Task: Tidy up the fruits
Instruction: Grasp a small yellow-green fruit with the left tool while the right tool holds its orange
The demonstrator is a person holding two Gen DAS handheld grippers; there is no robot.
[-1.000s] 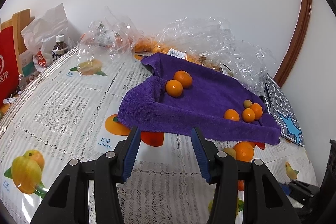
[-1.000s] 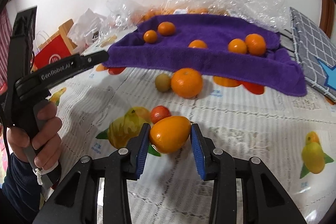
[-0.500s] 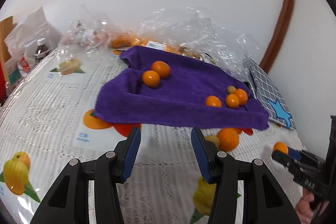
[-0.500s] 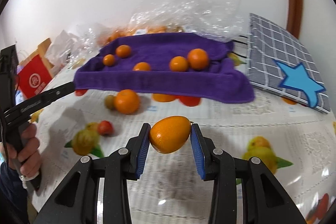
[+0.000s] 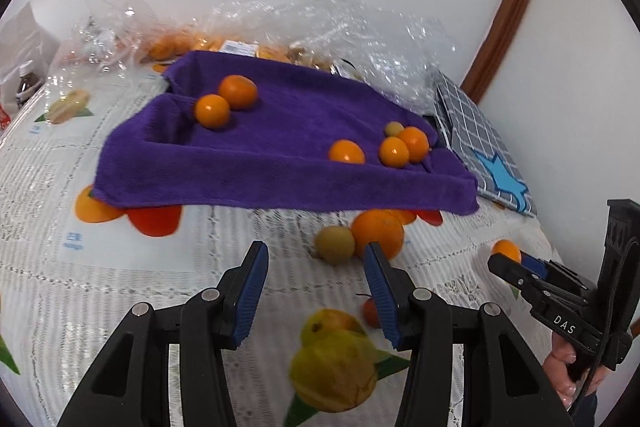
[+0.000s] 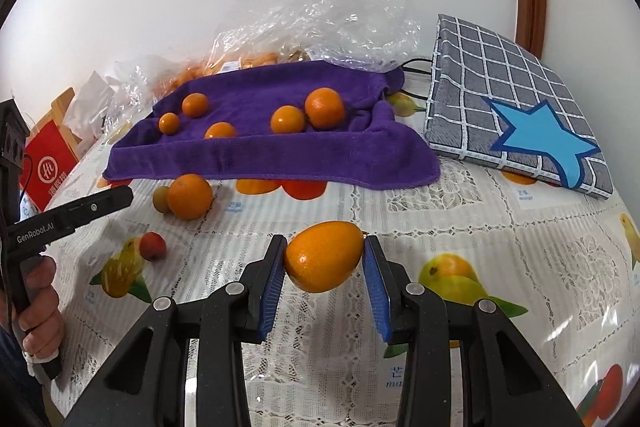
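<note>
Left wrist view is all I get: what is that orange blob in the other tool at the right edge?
Observer: An oval orange fruit, pinched between the right gripper's blue pads.
Operator: And the red bit behind my right finger?
Observer: A small red fruit, lying whole on the tablecloth, near the big orange.
Operator: Who holds my tool?
Observer: A bare hand grips the handle of the left gripper.
</note>
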